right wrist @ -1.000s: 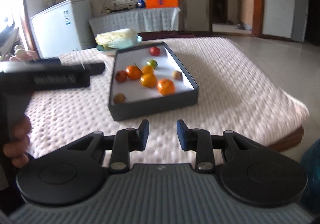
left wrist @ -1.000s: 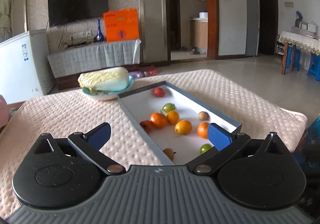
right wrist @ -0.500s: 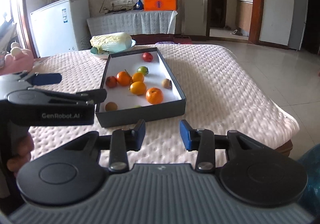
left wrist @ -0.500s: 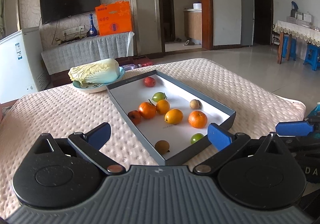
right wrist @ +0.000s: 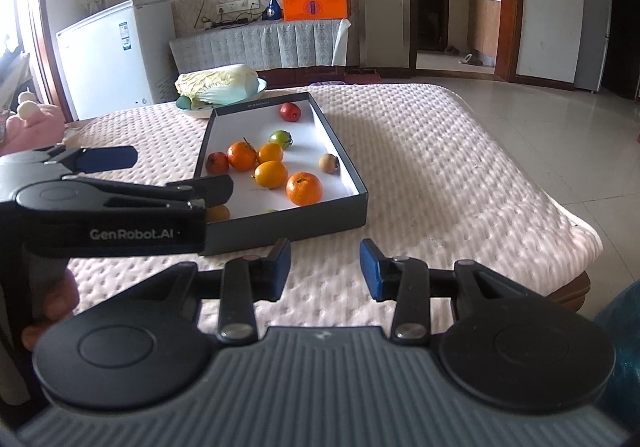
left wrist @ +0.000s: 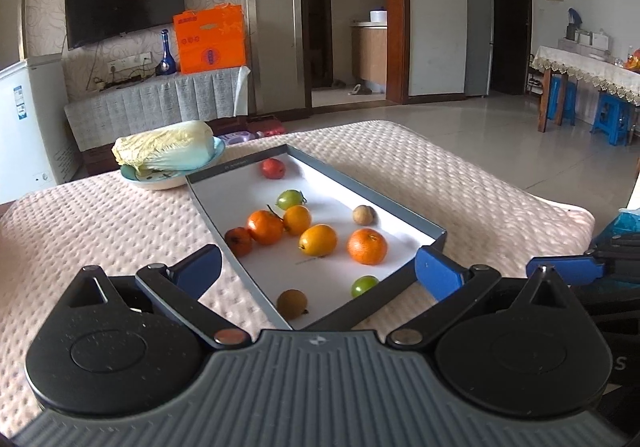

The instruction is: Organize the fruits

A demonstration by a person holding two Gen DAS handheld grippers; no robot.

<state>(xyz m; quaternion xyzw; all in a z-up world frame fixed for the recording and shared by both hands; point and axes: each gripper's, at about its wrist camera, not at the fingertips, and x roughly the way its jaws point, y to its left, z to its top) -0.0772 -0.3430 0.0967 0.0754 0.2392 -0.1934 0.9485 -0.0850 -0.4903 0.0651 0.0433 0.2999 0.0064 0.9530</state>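
Observation:
A grey tray (left wrist: 236, 247) with a white floor holds several fruits: oranges (left wrist: 367, 246), a red fruit (left wrist: 273, 168), a green tomato (left wrist: 289, 199), a brown longan (left wrist: 364, 214) and a small green fruit (left wrist: 364, 286). My left gripper (left wrist: 318, 271) stands wide open over the tray's near corner, holding nothing. In the right wrist view it (right wrist: 168, 172) reaches in from the left beside the tray (right wrist: 288, 225). My right gripper (right wrist: 325, 267) hovers in front of the tray, open by a narrow gap with nothing between its fingers.
A cabbage (left wrist: 168, 153) lies on a blue plate behind the tray. The table carries a pale quilted cover (right wrist: 440, 175); its right edge drops to the floor. A blue bag (left wrist: 624, 221) sits at the right, and a hand (right wrist: 52, 303) grips the left handle.
The left gripper has drawn back and sunk a little, so the tray's near corner now shows between its fingers. The right gripper's jaws have opened slightly; that hand has stayed in place.

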